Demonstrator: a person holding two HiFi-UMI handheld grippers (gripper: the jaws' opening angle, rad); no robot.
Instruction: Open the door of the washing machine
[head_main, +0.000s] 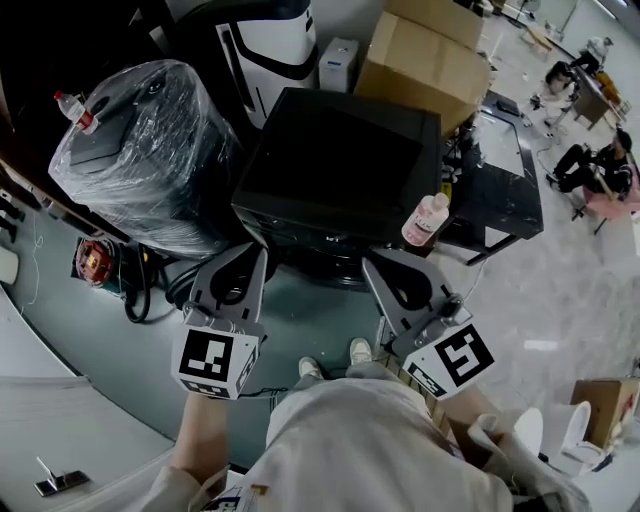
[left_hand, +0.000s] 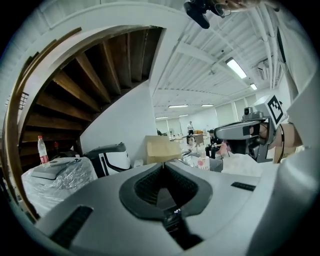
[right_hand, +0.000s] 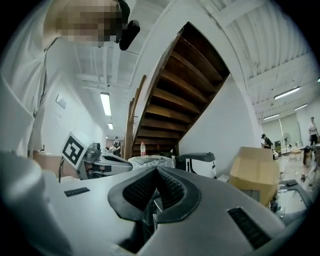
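Black and boxy, the washing machine (head_main: 340, 165) shows mostly its flat top from this steep angle. Its front face, nearest the person's shoes (head_main: 360, 350), is only a dark sliver, so I cannot tell whether the door there is shut or swung out.

Both tools hang level on the near side of the washing machine, clear of it. The left gripper (head_main: 258, 256) is toward its left front corner and the right gripper (head_main: 372, 262) toward its right front corner. Each gripper view shows the ribbed pads pressed together with nothing between them, on the left gripper (left_hand: 162, 164) and the right gripper (right_hand: 157, 169) alike.

A pink bottle (head_main: 425, 220) stands on the right front corner of the washing machine, just beyond the right gripper. To my eye that is the main hazard, since a reach or swing on that side could clip it and tip it off the edge. The jaws are also closed flat, so they would likely skid off a handle instead of catching it. The shoes are close enough to the front that a swinging door could strike them
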